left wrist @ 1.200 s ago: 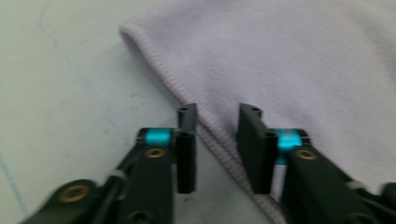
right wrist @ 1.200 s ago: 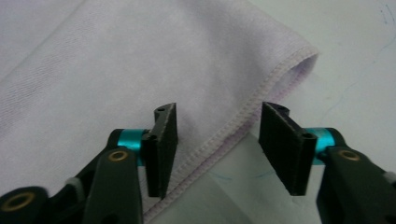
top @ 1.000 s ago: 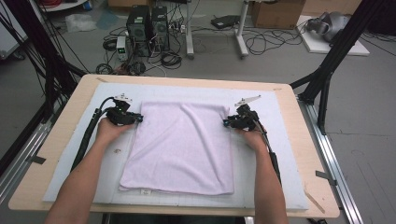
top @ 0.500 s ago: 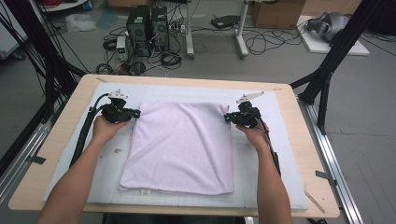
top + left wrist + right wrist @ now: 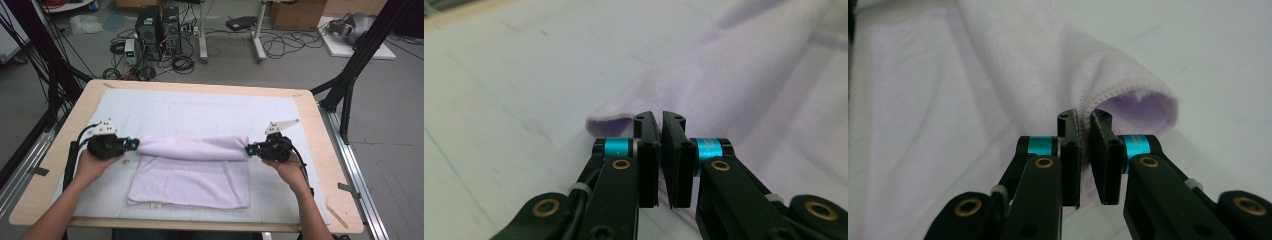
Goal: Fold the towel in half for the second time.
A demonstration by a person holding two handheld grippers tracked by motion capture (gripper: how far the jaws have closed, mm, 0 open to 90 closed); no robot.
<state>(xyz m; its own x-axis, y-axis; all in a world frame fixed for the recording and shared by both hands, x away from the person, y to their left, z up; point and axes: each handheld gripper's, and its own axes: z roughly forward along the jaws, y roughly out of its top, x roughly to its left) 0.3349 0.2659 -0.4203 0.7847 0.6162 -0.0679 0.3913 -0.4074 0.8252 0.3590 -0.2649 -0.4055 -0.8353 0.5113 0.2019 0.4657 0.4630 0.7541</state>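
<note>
Two forearms reach in from the near edge of the table (image 5: pixel 320 150), each hand level and turned inward so the two tools face each other across the cloth. The left hand-held gripper (image 5: pixel 134 144) sits at the left end of the raised fold, and the right hand-held gripper (image 5: pixel 248 149) at the right end. In the left gripper view the left hand-held gripper (image 5: pixel 660 120) has its jaws pressed together on the hem of the towel (image 5: pixel 704 85). In the right gripper view the right hand-held gripper (image 5: pixel 1083 120) is likewise clamped on the stitched edge of the towel (image 5: pixel 1048 65), where the cloth curls into an open loop.

There is one towel (image 5: pixel 192 170), pale lilac, lying near the front middle of the table, its far edge lifted and held as a rounded roll between the two tools while the rest lies flat. There are two grippers, each with a trailing black cable.

The table is light wood covered by a white mat (image 5: pixel 200 110). Behind it the grey floor holds two dark computer towers (image 5: pixel 157 25), tangled cables and cardboard boxes (image 5: pixel 295 12).
</note>
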